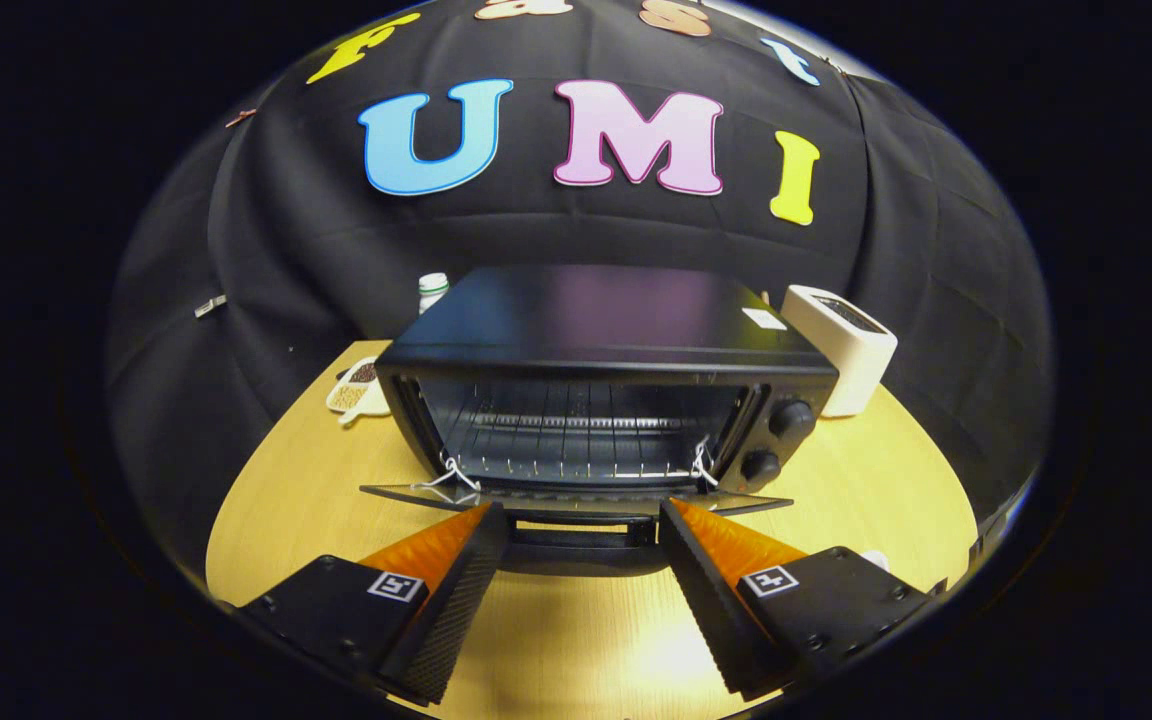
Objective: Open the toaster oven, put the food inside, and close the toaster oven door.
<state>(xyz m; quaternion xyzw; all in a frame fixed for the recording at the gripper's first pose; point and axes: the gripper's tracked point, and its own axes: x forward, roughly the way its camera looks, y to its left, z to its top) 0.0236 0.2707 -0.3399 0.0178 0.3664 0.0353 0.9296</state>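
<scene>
A black toaster oven (pixel 596 330) stands on the wooden table (pixel 286 500) straight ahead of me. Its glass door (pixel 576 497) hangs folded down flat, with the handle (pixel 581 538) at its front edge. A wire rack (pixel 566 440) shows inside the cavity, and nothing lies on it. Two round knobs (pixel 781 440) sit on the oven's right side. My gripper (pixel 581 520) is open, its fingertips spread on either side of the door handle, with nothing held between them.
A white toaster (pixel 841 345) stands right of the oven. Left of the oven lies a white dish with brownish food (pixel 356 390). A small white bottle (pixel 432 290) stands behind the oven's left corner. Bare table lies between the fingers and the door.
</scene>
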